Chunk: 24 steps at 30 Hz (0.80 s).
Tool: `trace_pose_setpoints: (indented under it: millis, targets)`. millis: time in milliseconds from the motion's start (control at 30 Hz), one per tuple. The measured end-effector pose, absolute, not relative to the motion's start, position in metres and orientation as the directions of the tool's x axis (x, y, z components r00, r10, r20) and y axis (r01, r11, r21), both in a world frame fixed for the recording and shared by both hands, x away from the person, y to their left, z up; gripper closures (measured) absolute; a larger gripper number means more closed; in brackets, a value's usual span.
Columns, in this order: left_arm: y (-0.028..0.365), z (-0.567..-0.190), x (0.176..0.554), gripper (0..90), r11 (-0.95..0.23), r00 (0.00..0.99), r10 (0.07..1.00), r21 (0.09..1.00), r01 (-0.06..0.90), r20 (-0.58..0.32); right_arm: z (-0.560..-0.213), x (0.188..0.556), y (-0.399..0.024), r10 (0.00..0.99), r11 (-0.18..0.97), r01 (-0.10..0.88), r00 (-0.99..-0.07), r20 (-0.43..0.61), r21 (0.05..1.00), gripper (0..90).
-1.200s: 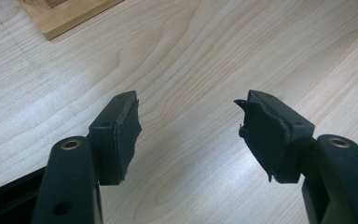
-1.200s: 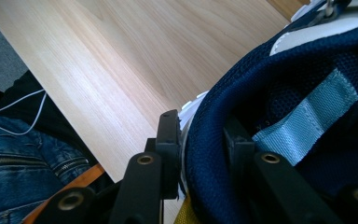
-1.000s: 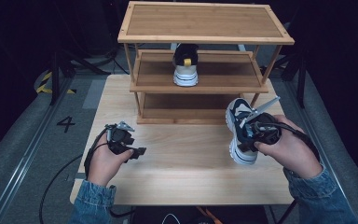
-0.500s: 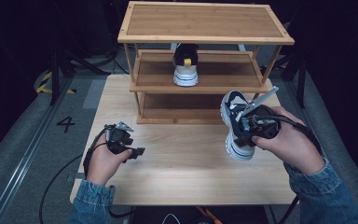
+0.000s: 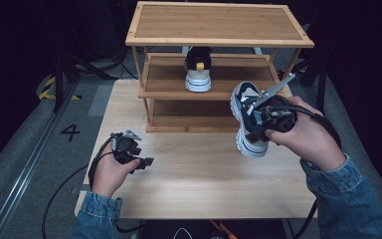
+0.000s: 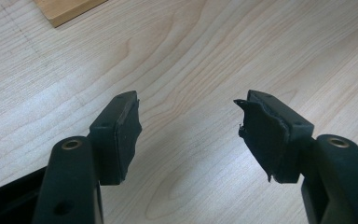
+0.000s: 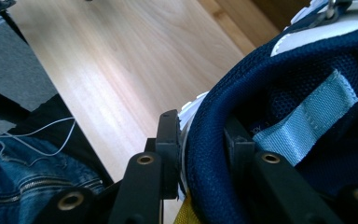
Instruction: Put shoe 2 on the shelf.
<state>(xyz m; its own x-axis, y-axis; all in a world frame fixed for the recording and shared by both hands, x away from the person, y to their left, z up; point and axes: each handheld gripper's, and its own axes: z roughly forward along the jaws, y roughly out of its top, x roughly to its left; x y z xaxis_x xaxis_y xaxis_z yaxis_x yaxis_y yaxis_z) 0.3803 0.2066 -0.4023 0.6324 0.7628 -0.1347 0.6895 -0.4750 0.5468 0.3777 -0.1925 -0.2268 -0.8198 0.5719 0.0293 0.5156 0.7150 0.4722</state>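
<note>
A navy and white sneaker [image 5: 247, 117] hangs tilted above the table's right side, in front of the wooden shoe rack [image 5: 219, 45]. My right gripper [image 5: 266, 119] is shut on its padded collar [image 7: 205, 154], one jaw outside and one inside the shoe. A second sneaker [image 5: 198, 69], black and white with a yellow tab, stands on the rack's middle shelf. My left gripper [image 5: 146, 162] rests low over the table's left front, its jaws open with only bare wood between the pads [image 6: 121, 128].
The light wooden table [image 5: 189, 184] has open surface between the two hands. The rack takes up the back half. Grey floor with a rail and a painted 4 [image 5: 70, 132] lies to the left. Cables trail off the front edge.
My right gripper has lifted the navy sneaker off the table and carried it up toward the rack's middle shelf. The left hand has stayed where it was.
</note>
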Motion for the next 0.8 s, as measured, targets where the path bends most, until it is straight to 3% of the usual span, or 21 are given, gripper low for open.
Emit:
trace_pose_setpoints:
  millis: [800]
  targets:
    - [0.209, -0.408, 0.383, 37.2, -0.475, 0.630, 0.763, 0.539, 0.696, -0.142, -0.209, 0.463, -0.162, 0.549, 0.741, 0.474, -0.835, -0.024, 0.475, 72.9]
